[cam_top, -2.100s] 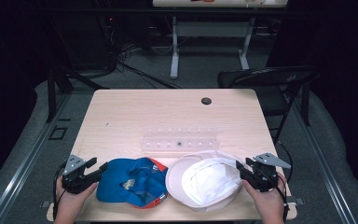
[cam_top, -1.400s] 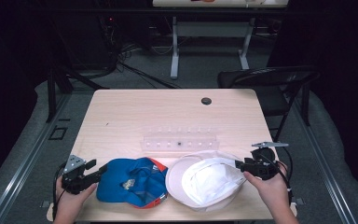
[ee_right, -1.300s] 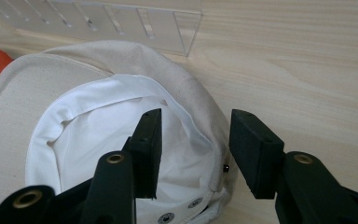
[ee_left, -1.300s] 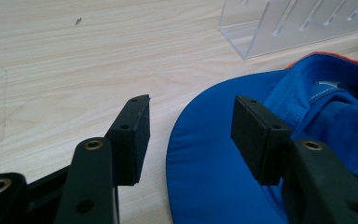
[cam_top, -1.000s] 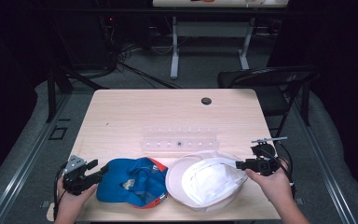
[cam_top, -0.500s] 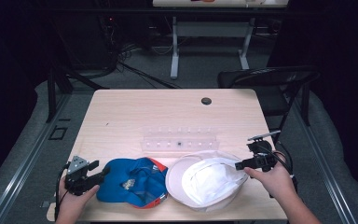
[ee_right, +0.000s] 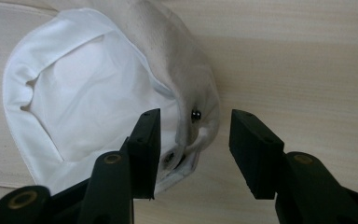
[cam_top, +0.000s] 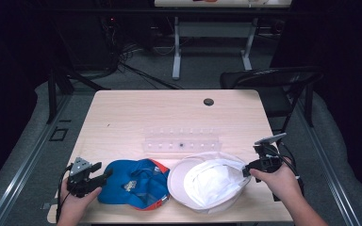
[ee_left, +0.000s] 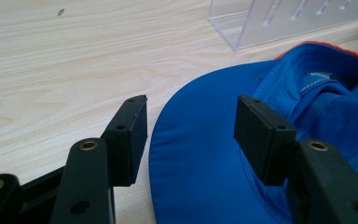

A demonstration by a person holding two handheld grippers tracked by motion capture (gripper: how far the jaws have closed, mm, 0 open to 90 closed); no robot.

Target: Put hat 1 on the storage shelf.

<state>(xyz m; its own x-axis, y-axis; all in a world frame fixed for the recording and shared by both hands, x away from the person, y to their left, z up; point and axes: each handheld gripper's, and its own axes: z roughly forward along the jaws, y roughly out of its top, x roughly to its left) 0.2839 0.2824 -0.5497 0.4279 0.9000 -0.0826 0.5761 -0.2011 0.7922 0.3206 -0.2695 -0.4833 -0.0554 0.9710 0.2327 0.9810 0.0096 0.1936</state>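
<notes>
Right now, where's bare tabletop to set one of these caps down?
The far half of the table is bare, between the clear rack and the black grommet. The near edge is crowded: blue cap and white cap side by side, a gripper at each outer end.

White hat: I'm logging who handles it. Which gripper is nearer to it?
Right. The right gripper straddles the white hat at its edge, jaws open; the left gripper is across the blue cap.

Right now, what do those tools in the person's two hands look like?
Both are black. The left gripper carries a grey three-cornered plate on top, as does the right gripper. Each has two flat, blocky fingers on arms with brass-ringed screw holes. Dark cables trail from both. The forearms are bare.
</notes>
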